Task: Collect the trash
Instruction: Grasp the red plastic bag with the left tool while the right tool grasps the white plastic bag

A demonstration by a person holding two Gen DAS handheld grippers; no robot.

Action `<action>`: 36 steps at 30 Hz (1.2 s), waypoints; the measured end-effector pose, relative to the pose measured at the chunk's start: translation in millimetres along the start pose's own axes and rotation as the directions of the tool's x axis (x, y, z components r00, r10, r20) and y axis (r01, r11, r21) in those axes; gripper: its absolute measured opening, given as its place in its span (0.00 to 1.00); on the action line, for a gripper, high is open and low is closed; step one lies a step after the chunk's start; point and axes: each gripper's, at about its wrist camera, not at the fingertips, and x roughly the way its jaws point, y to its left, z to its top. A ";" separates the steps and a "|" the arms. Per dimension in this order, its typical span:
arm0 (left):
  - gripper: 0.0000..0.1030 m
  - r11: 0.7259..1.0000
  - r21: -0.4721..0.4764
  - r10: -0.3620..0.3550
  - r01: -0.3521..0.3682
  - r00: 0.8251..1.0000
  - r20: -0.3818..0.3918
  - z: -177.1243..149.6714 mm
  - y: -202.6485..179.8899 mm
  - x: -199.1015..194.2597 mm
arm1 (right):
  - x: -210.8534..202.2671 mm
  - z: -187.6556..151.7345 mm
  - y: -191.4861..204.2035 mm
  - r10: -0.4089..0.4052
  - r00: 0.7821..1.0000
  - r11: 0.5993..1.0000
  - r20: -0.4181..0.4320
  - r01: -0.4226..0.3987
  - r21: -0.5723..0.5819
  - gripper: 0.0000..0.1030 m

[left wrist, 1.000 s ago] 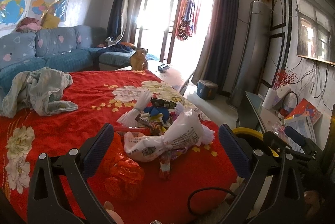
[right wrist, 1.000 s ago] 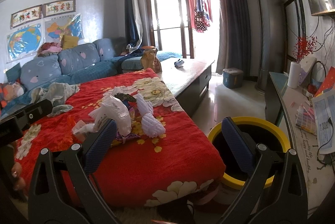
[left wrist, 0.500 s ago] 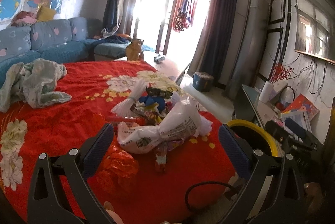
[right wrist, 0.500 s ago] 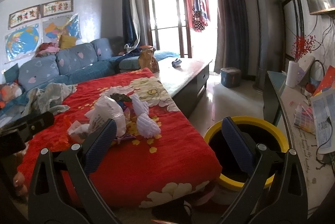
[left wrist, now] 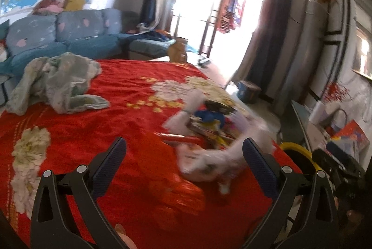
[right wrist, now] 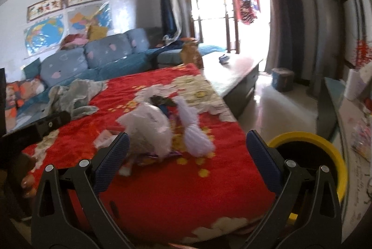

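Red flowered blanket (left wrist: 104,114) covers the desk, w/ a blue sofa (right wrist: 93,58) behind it. Grey-green cloth (left wrist: 58,81) lies crumpled on the blanket's far left. Yellow-rimmed bin (right wrist: 325,146) sits on the floor just off the blanket's right corner. Trash pile (left wrist: 209,128), white bags & wrappers, sits on the blanket near that corner. Left gripper (left wrist: 183,156) & right gripper (right wrist: 187,147) both spread wide, nothing between fingers, short of the pile.

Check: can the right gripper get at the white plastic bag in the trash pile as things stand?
Probably yes. The right gripper is open and empty, and the white plastic bag lies on top of the red cloth just ahead of its left finger, nothing between them.
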 end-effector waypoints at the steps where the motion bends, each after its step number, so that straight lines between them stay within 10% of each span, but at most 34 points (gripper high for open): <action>1: 0.94 1.000 -0.010 0.024 -0.024 1.000 0.000 3.7 6.7 1.0 | 3.8 0.9 4.5 0.014 1.000 1.000 -0.008 -0.014 -0.003 0.90; 10: 0.94 0.989 -0.089 0.112 -0.116 0.992 -0.049 19.4 64.3 11.6 | 49.6 10.4 39.6 0.134 0.985 0.984 -0.106 -0.145 -0.103 0.90; 18: 0.94 0.993 -0.104 -0.069 0.053 0.985 -0.159 -5.8 69.7 28.3 | 88.9 17.3 41.7 0.204 0.958 0.965 -0.202 -0.231 -0.121 0.87; 25: 0.93 0.983 -0.049 -0.185 0.178 0.939 -0.290 -37.4 30.3 50.2 | 108.7 13.9 28.1 0.273 0.920 0.956 -0.280 -0.292 -0.028 0.57; 36: 0.42 0.977 -0.027 -0.205 0.211 0.900 -0.384 -55.7 15.5 58.3 | 94.6 15.4 22.8 0.329 0.911 0.942 -0.249 -0.333 0.027 0.35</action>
